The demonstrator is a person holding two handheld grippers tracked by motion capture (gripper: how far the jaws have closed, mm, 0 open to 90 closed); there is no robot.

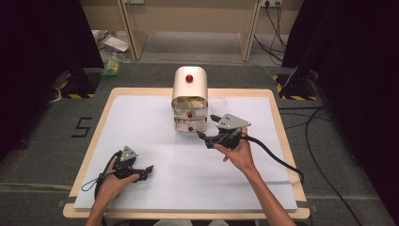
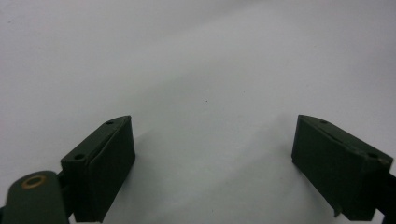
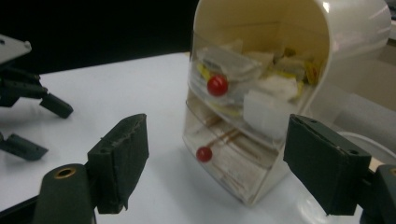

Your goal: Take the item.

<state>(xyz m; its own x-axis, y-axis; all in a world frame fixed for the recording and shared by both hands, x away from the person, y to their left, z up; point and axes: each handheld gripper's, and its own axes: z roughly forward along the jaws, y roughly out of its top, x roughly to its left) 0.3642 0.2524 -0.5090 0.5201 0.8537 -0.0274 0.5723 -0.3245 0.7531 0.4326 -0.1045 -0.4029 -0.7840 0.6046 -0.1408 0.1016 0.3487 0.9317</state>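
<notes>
Right gripper view puts the cream drawer cabinet (image 3: 261, 107) at centre and right of the frame, between your right gripper (image 3: 224, 158)'s 2 spread jaws but beyond them, not yet touched. Its clear upper drawer (image 3: 252, 74), packed with white and yellow packets, and the lower drawer (image 3: 229, 154) each carry a red knob (image 3: 217, 86); both drawers look pushed in, or nearly so.

From the high view, the cabinet (image 1: 190, 96) stands at upper centre on the white table cover (image 1: 141, 127), with a clear cup (image 1: 219, 104) just to its right. Your right gripper (image 1: 207, 133) sits just right of its lower front, gaping and empty. Your left gripper (image 1: 146, 170) rests at lower left, well apart, jaws wide with nothing between them.

I'd judge the work barely begun: no drawer is pulled, and closing on a knob is what remains.
</notes>
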